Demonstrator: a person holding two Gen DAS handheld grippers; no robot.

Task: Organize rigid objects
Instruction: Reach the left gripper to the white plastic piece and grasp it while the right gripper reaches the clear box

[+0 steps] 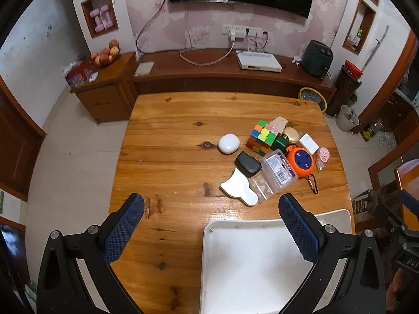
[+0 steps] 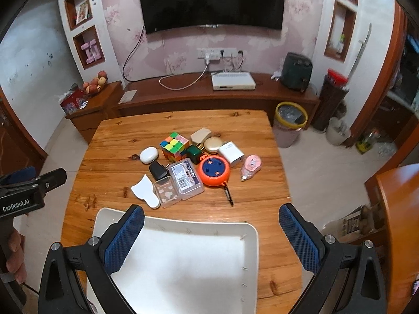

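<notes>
A pile of small rigid objects lies on the wooden table point(image 2: 110, 162): a colourful puzzle cube point(image 1: 262, 137) point(image 2: 174, 146), a white oval case point(image 1: 228, 144) point(image 2: 148, 155), a black adapter point(image 1: 248, 164) point(image 2: 158, 170), clear plastic boxes point(image 1: 279, 172) point(image 2: 186, 178), an orange round reel point(image 1: 300, 162) point(image 2: 214, 170), a white flat piece point(image 1: 238, 188) point(image 2: 144, 190) and a white cube charger point(image 2: 231, 153). A white tray point(image 1: 251, 267) point(image 2: 183, 264) sits empty at the near edge. My left gripper point(image 1: 210, 213) and right gripper point(image 2: 210, 221) are both open and empty, held above the tray's side of the table.
A TV cabinet point(image 2: 199, 94) with a white box and a dark appliance stands behind the table. A yellow-rimmed bin point(image 2: 290, 123) stands on the floor at the right. Another wooden piece of furniture point(image 2: 400, 217) is at the far right.
</notes>
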